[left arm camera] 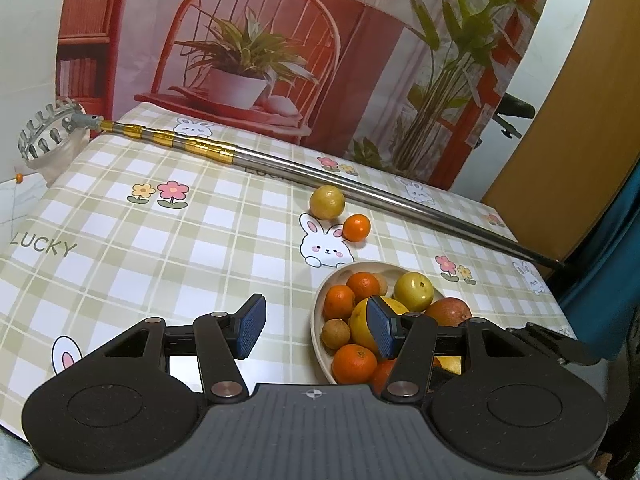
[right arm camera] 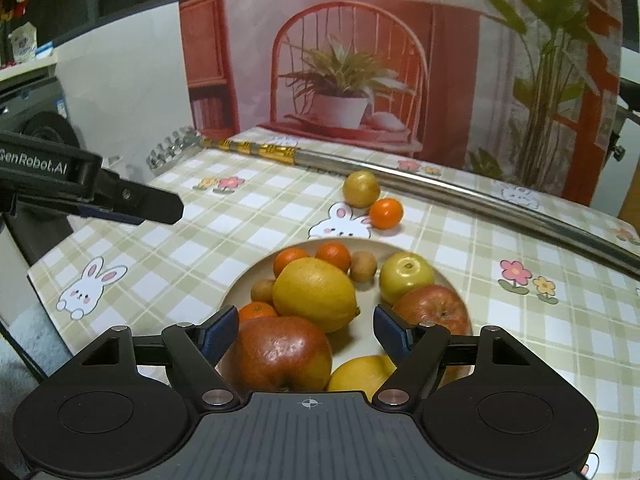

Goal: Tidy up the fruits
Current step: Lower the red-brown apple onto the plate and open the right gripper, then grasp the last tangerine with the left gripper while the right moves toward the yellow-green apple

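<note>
A cream plate (left arm camera: 320, 300) (right arm camera: 240, 292) holds several fruits: tangerines (right arm camera: 334, 255), a big lemon (right arm camera: 316, 294), two red apples (right arm camera: 282, 354), a green apple (right arm camera: 406, 272) and small brown fruits (right arm camera: 363, 266). A yellow-green fruit (left arm camera: 327, 202) (right arm camera: 361, 189) and a tangerine (left arm camera: 356, 227) (right arm camera: 385, 213) lie on the cloth beyond the plate. My left gripper (left arm camera: 316, 326) is open and empty, at the plate's left rim; it also shows in the right wrist view (right arm camera: 132, 200). My right gripper (right arm camera: 306, 330) is open over the plate, its fingers either side of the near red apple and the lemon.
A long metal telescopic pole (left arm camera: 360, 188) (right arm camera: 460, 192) with a toothed picker head (left arm camera: 48, 128) lies across the far side of the checked tablecloth (left arm camera: 160, 248). A printed backdrop (left arm camera: 280, 40) stands behind the table. The table's right edge (left arm camera: 556, 292) is near the plate.
</note>
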Available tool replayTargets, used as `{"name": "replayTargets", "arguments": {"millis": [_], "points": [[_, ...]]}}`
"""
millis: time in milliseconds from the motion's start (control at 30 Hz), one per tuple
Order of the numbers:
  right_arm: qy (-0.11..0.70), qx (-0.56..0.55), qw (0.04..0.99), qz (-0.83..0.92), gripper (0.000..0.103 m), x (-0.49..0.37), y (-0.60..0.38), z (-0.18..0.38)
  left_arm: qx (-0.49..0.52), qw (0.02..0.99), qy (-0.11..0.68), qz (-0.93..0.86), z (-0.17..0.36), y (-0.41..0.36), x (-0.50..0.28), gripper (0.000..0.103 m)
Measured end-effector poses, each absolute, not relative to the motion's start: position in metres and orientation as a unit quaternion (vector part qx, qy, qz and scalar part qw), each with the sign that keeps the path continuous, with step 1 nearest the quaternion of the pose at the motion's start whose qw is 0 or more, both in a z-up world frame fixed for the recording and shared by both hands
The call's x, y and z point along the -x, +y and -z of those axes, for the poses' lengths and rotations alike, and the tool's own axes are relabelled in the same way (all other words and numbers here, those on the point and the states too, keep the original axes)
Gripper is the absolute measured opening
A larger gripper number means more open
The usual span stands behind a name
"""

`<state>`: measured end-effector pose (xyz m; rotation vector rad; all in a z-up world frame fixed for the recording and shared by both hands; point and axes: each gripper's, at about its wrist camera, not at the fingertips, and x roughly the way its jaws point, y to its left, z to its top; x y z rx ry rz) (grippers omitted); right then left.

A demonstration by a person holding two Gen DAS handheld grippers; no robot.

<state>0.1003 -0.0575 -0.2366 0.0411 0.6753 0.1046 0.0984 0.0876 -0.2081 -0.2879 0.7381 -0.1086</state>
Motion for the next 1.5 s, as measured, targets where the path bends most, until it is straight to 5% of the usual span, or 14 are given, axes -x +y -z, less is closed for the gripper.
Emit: {"name": "replayTargets", "arguments": {"millis": [1033,1500], "points": [[0.220,-0.060,0.973,0.034,0.071,-0.121,-0.171,0.180,0.090,0.936,0.333,0.070,0.176,0.078,-0.175,0.058],[0.230,-0.109,0.964,0.072,0.072,-0.146,-0.231,0.205,0.040,0.904,0.405,0.132,0.240,0.007,-0.283,0.058]]}}
